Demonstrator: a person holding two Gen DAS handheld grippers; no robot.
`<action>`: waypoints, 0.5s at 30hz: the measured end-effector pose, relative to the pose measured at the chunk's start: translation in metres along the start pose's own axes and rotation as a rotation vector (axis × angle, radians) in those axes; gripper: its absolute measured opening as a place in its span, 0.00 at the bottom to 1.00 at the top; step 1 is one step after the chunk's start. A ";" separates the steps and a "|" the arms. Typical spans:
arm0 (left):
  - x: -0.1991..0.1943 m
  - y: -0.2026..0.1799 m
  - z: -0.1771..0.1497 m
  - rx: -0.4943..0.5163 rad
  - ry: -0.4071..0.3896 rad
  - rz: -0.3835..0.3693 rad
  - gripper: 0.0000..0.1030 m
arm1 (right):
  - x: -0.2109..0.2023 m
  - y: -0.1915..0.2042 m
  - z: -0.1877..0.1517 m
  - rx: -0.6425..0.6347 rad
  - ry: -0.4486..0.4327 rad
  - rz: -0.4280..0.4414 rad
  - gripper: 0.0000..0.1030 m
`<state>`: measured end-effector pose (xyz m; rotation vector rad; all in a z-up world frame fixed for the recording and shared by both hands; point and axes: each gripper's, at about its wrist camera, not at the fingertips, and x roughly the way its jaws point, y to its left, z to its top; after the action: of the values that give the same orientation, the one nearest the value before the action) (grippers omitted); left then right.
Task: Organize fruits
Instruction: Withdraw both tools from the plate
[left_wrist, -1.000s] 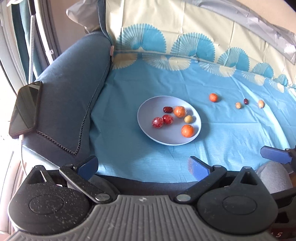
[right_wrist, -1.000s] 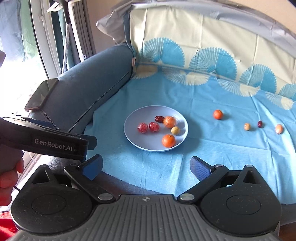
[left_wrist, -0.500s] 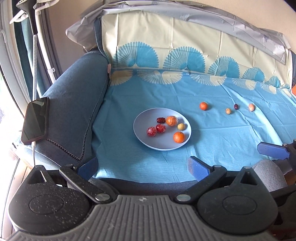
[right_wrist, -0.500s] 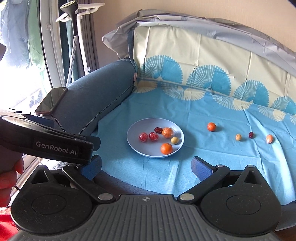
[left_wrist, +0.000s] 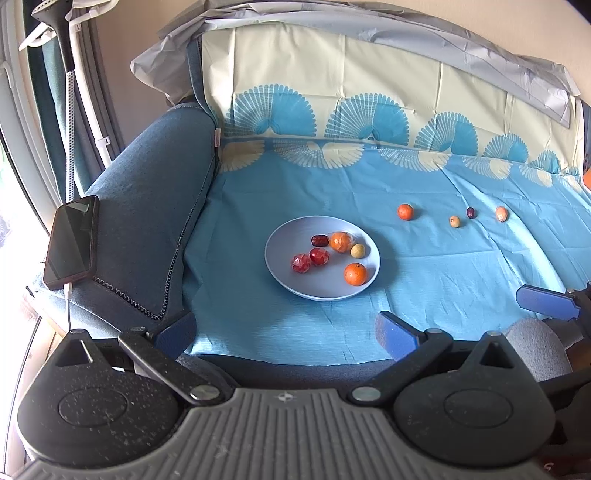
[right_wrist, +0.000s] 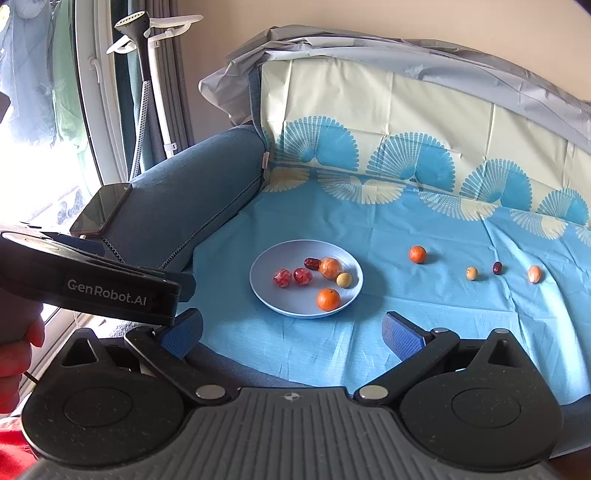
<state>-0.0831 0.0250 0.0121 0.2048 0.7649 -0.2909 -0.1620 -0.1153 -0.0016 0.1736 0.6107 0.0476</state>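
Right wrist view: a blue sofa draped in a light-blue fan-patterned plastic sheet (right_wrist: 461, 314) carries a round pale-blue plate (right_wrist: 266, 291) holding six small fruits. Right of the plate, well apart, lie a small orange (right_wrist: 417, 254), a tan round fruit (right_wrist: 471, 273), a dark red date (right_wrist: 497, 268) and a peach-coloured fruit (right_wrist: 534, 273). Both the left gripper (left_wrist: 286, 330) and the right gripper (right_wrist: 291, 332) hover near the plate, fingers spread wide, empty.

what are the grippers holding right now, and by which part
Nothing. The left gripper and right gripper both stand open and empty, short of the plate; all the fruit lies on it or on the blue cloth.
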 end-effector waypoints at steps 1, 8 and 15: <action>0.001 0.000 0.001 0.002 0.004 0.000 1.00 | 0.001 -0.001 0.000 0.004 0.002 0.001 0.99; 0.008 -0.004 0.003 0.011 0.023 0.007 1.00 | 0.007 -0.010 -0.002 0.035 0.011 0.005 0.99; 0.025 -0.013 0.009 0.028 0.065 0.014 1.00 | 0.023 -0.036 -0.006 0.117 0.041 -0.036 0.99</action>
<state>-0.0645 0.0056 0.0003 0.2473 0.8240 -0.2826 -0.1471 -0.1481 -0.0255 0.2757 0.6573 -0.0191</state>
